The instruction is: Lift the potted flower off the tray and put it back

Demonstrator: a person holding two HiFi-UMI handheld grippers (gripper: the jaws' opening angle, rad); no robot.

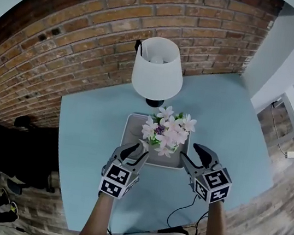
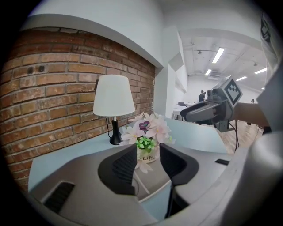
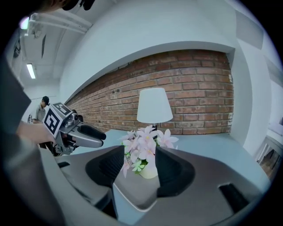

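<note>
The left claw [image 1: 141, 147] and right claw [image 1: 190, 153] hang parted and empty either side of the potted flower [image 1: 166, 134] on its tray [image 1: 133, 122] mid-counter [image 1: 94, 133], and pinching blossoms rather than the pot could topple it.

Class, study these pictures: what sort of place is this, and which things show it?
Probably a staged home corner inside an office or lab: a lamp and a tray with a potted flower stand on a blue table by a brick wall, with ceiling strip lights over an open hall beyond.

Lamp [image 1: 158, 69] crowds the tray's [image 1: 132, 131] far edge; its sides lie open.
</note>
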